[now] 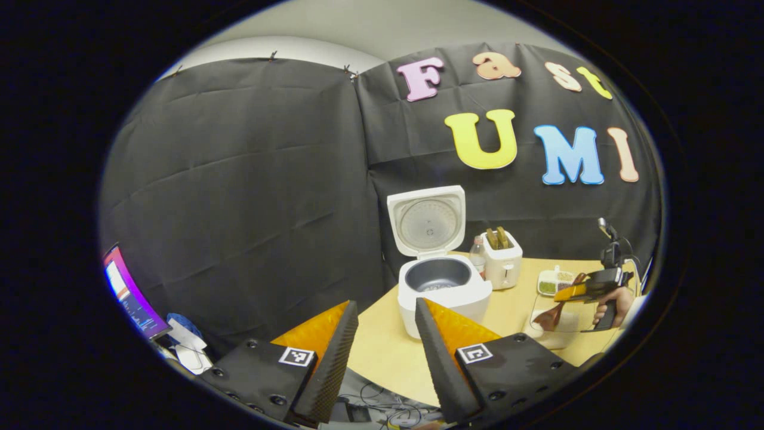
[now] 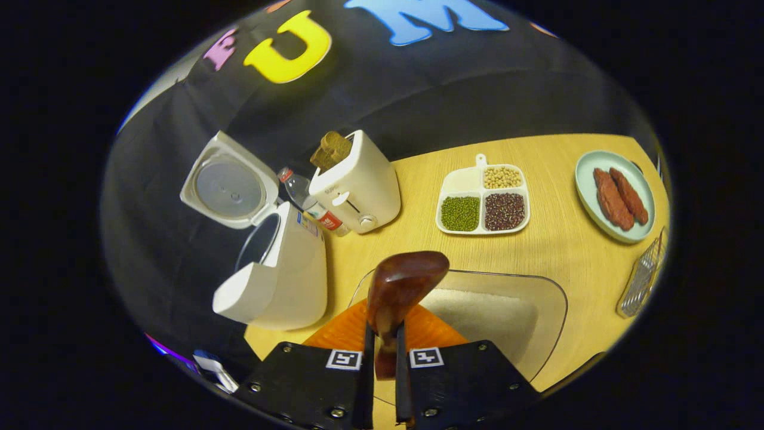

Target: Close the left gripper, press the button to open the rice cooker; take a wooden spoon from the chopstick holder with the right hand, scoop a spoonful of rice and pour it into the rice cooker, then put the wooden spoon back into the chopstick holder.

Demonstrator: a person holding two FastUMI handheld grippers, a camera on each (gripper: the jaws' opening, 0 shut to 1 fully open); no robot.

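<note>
Pinching the stiff, light wooden spoon (image 2: 399, 286) by its handle, our right gripper (image 2: 384, 358) holds low; left gripper (image 1: 385, 346) spread.

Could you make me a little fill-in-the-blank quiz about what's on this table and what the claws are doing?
1. The rice cooker has its lid standing ____.
2. The right claw grips a wooden ____.
3. The left claw holds ____.
4. The divided dish has ____ compartments.

Missing words: open; spoon; nothing; four
</note>
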